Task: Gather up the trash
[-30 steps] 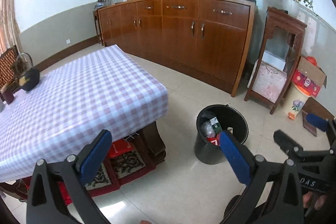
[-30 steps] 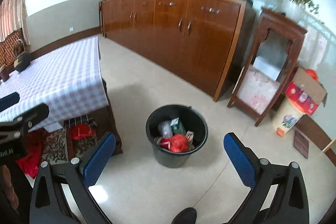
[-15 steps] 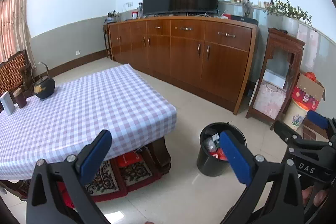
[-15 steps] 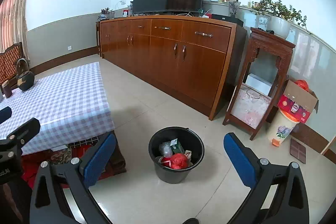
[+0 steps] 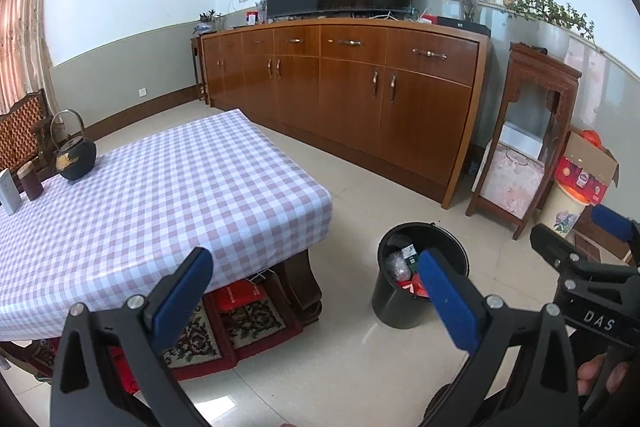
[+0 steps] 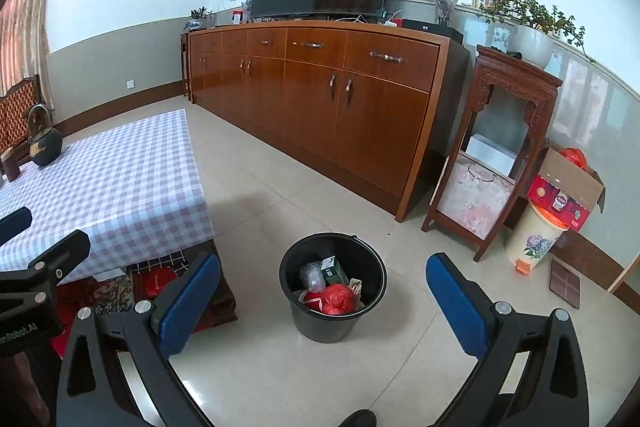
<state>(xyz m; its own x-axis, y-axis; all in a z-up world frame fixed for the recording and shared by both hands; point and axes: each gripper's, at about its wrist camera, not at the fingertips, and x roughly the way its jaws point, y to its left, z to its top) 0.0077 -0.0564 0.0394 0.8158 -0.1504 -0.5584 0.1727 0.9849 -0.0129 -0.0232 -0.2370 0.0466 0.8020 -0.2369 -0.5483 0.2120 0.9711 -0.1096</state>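
Spread wide and gripping nothing: left gripper [image 5: 316,283], seen from the left wrist, blue pads well apart. Ahead and off to the right of the gap, on the floor, black bucket [image 5: 420,291] standing upright, partly hidden behind the right-hand pad. Inside, glimpses of trash [image 5: 400,265]: clear plastic, a green-and-white carton, something red. To the left, checked tablecloth [image 5: 160,195] bearing only a black teapot [image 5: 74,155] and small containers at the far end; no loose litter to be made out. At the far right edge, right gripper [image 5: 576,239] poking in.

From the right wrist: right gripper [image 6: 322,291] likewise spread and empty. Bucket [image 6: 334,323] almost dead centre between the pads, straight ahead and below, mouth facing up. Red bag [image 6: 338,299], carton [image 6: 334,271] and crumpled plastic [image 6: 312,277] resting inside.

Judged so: right hand better lined up with the bucket, left offset toward the table. Nothing visibly left to gather.
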